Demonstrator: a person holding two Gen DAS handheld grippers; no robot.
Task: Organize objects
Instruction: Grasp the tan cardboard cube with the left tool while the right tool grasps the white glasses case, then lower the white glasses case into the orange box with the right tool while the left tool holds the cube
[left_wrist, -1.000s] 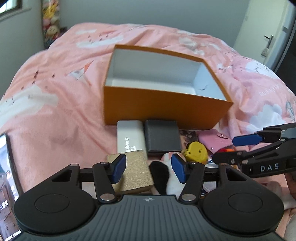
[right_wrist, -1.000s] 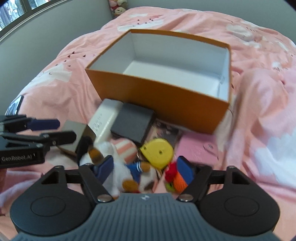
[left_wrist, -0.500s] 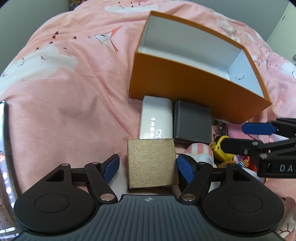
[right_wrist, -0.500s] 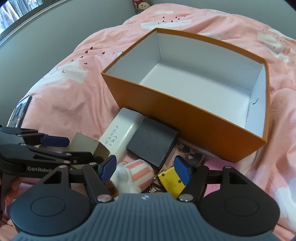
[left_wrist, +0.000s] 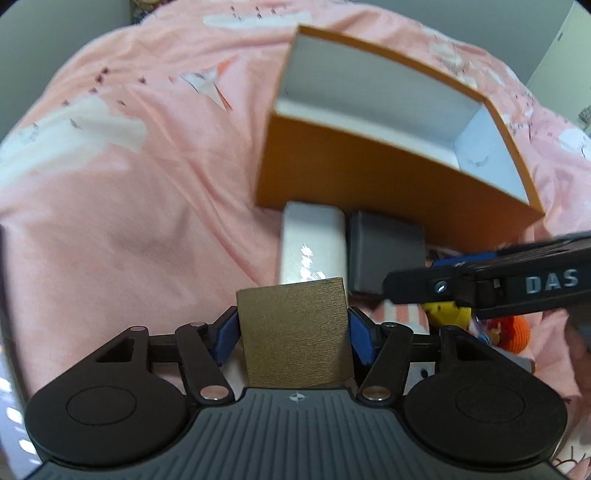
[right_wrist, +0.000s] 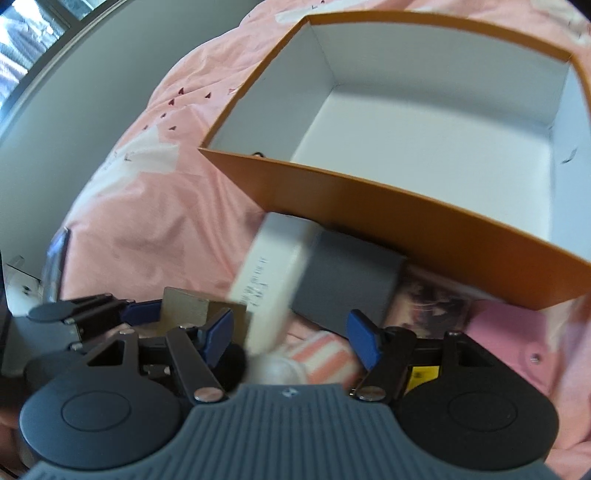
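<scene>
Left gripper (left_wrist: 293, 332) is clamped on the gold box (left_wrist: 293, 334), pads on its 2 side faces, presumably for transfer to the orange box (right_wrist: 388, 206), which sits open just beyond. Right gripper (right_wrist: 291, 338) hangs spread above the striped toy (right_wrist: 321, 360), gripping nothing. White box (left_wrist: 312, 243) and grey box (left_wrist: 384, 254) lie against the orange wall. Remaining toys are largely hidden and blurred.

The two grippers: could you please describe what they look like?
Both grippers, left and right, match: black linkage arms with silver pivot screws, blue pads on the jaws, two round black discs and a ribbed grey housing bearing a small round emblem. The right one's side reads "DAS". No cables or sleeves show.
</scene>
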